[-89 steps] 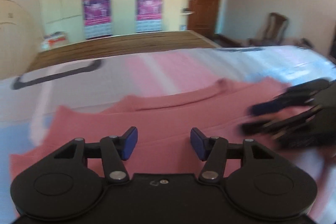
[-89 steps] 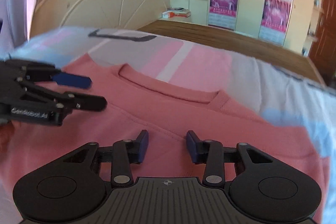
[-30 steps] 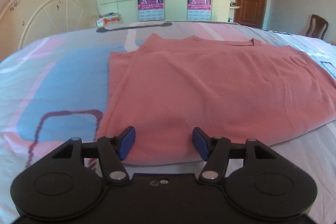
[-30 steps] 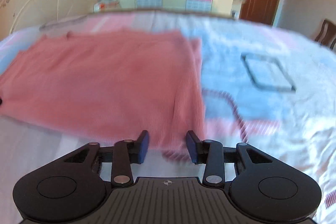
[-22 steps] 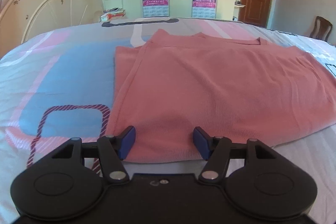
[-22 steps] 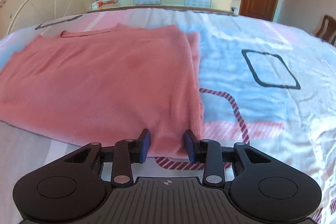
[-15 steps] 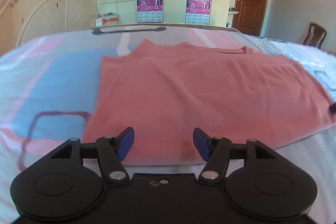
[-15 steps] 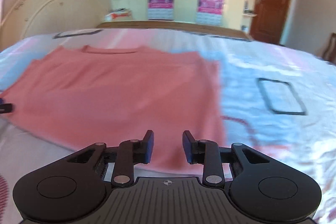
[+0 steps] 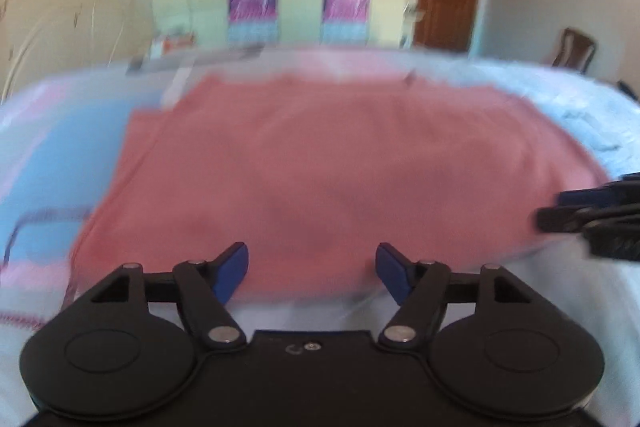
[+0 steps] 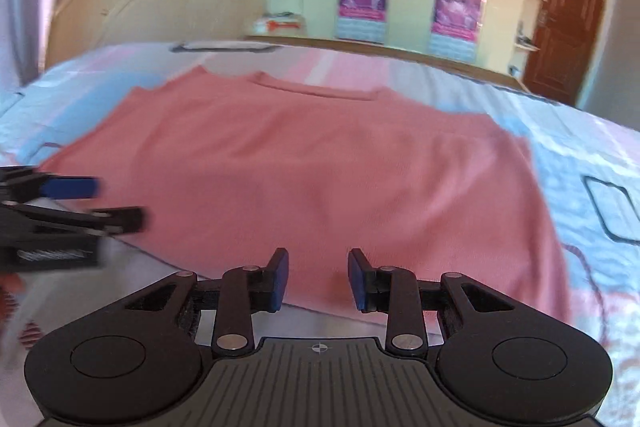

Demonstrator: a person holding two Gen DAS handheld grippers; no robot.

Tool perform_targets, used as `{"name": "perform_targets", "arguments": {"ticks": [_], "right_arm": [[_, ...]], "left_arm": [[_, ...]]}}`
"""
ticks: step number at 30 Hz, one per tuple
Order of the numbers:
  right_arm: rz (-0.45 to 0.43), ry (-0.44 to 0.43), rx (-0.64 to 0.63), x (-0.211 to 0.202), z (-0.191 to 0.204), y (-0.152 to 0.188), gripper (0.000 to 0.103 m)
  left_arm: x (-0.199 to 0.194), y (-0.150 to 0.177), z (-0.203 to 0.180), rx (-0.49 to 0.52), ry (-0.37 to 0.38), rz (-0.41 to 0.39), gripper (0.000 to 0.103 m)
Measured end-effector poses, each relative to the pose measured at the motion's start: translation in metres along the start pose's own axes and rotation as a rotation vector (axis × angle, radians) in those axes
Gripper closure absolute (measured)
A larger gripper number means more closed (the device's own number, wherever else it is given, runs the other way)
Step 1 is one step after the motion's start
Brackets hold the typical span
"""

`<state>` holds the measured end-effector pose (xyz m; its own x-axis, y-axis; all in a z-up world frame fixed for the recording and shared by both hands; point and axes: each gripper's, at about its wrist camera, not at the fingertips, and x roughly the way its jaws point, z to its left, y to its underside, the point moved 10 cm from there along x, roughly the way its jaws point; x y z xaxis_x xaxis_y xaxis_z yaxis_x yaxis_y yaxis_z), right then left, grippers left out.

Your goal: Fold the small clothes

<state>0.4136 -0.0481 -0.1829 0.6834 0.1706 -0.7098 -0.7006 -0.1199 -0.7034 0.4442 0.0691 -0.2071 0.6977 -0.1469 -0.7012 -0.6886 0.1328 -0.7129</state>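
Both grippers are brought inward along the near hem since earlier; pink top, soft, light, flat on bed, best pinched at hem corners; left gripper jaws opening, empty; right gripper jaws part-open, empty.

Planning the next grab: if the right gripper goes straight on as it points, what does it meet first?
Most likely the near hem of the flat pink knit top; the right gripper holds nothing. Depth is uncertain.

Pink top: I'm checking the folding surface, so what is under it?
The pink top lies on a patterned bedsheet; the sheet beneath the cloth is covered.
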Motion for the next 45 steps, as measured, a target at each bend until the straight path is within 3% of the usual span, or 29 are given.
{"name": "perform_targets", "arguments": {"ticks": [1,5,7,10,13,19,21,23,25,28,30,32,35,39,42,45], "right_arm": [[0.060,0.021,0.009,0.011,-0.007,0.010,0.071],[0.014,0.020,0.019,-0.003,-0.009,0.000,0.071],[-0.024,0.035,0.018,-0.009,-0.010,-0.005,0.071],[0.045,0.079,0.035,0.005,-0.023,0.014,0.072],[0.034,0.065,0.054,-0.001,-0.033,0.013,0.071],[-0.044,0.148,0.107,-0.024,-0.072,0.003,0.071],[-0.003,0.190,0.127,-0.021,-0.089,0.010,0.071],[0.091,0.204,0.154,-0.013,-0.102,0.030,0.072],[0.074,0.185,0.172,-0.019,-0.105,0.030,0.071],[0.022,0.188,0.177,-0.031,-0.104,0.025,0.071],[0.071,0.185,0.178,-0.021,-0.103,0.031,0.071],[0.083,0.192,0.155,-0.019,-0.099,0.034,0.071],[0.050,0.182,0.181,-0.031,-0.098,0.026,0.071],[-0.034,0.117,0.193,-0.055,-0.084,0.013,0.071],[-0.042,0.067,0.173,-0.060,-0.067,0.003,0.071],[-0.075,0.010,0.165,-0.058,-0.049,-0.015,0.072]], "left_arm": [[-0.001,0.002,0.005,0.004,0.010,-0.016,0.032],[-0.016,-0.010,0.020,0.005,-0.053,-0.065,0.035],[-0.013,-0.009,0.031,-0.028,-0.067,-0.047,0.035],[-0.008,-0.004,0.041,-0.031,-0.085,-0.026,0.036],[-0.016,-0.006,0.049,-0.041,-0.089,-0.032,0.037],[-0.017,-0.003,0.069,-0.064,-0.119,-0.028,0.036],[-0.011,0.003,0.074,-0.100,-0.094,-0.015,0.036],[-0.013,0.002,0.075,-0.090,-0.089,-0.017,0.035],[-0.021,-0.004,0.074,-0.084,-0.112,-0.028,0.040],[-0.025,-0.005,0.077,-0.087,-0.124,-0.037,0.037],[-0.014,0.004,0.078,-0.092,-0.094,0.014,0.035],[-0.016,0.003,0.077,-0.071,-0.099,0.010,0.035],[-0.035,-0.002,0.078,-0.127,-0.092,-0.026,0.034],[-0.056,0.008,0.074,-0.275,-0.013,-0.048,0.035],[-0.049,0.019,0.077,-0.442,0.072,-0.013,0.049],[-0.036,0.023,0.095,-0.664,0.136,-0.031,0.051]]}}
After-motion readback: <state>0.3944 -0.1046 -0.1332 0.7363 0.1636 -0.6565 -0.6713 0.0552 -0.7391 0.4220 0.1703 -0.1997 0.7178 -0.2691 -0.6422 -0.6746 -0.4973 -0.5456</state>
